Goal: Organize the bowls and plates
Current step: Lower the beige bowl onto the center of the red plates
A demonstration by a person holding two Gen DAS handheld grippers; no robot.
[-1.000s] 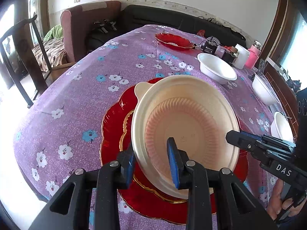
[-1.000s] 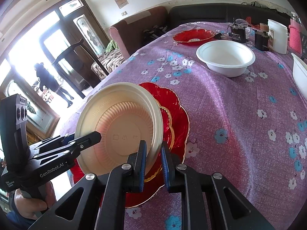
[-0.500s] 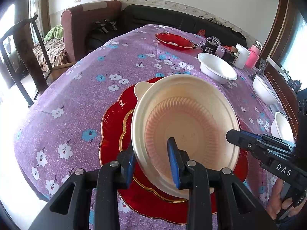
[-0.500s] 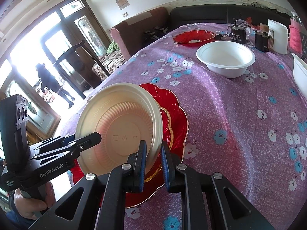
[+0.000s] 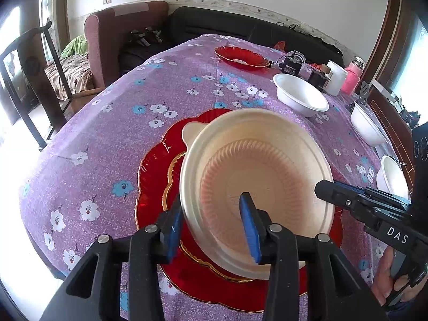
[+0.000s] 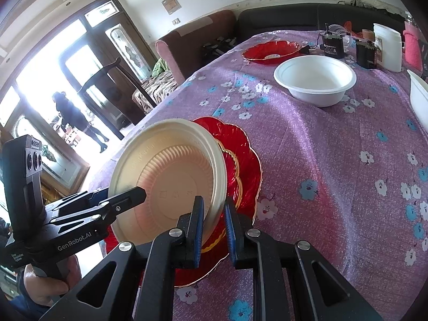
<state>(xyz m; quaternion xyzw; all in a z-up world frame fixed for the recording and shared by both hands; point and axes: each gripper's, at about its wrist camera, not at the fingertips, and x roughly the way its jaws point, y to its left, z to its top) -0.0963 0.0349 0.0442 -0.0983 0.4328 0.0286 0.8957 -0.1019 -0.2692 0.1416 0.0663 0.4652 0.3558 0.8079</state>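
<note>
A round cream plastic plate (image 5: 256, 184) with a ribbed middle is tipped up on its edge over a big red glass plate with a gold wavy rim (image 5: 157, 179). The red plate lies flat on the bench (image 5: 112, 123), which wears a purple cloth with white and blue flowers. It sits near the front edge of the bench.

The left hand-held gripper (image 5: 212, 223) has its two blue pads on each side of the cream plate's near rim, one pad behind and one pad in front. The pads stand apart, and I cannot tell if they press on the plate or not. The right hand-held gripper (image 6: 214, 227) comes in from the other side. Its two pads are close together with the cream plate's rim (image 6: 216, 176) pinched between them, so it is grasping the plate.

Farther back on the bench sits a round white foam bowl (image 6: 314, 80), well apart from the red plate. Behind it is a second red glass plate (image 6: 271, 49). More white bowls (image 5: 366, 125) sit along the right side. A white tub (image 6: 386, 46) and a pink bottle (image 5: 353, 76) stand near the far edge.
</note>
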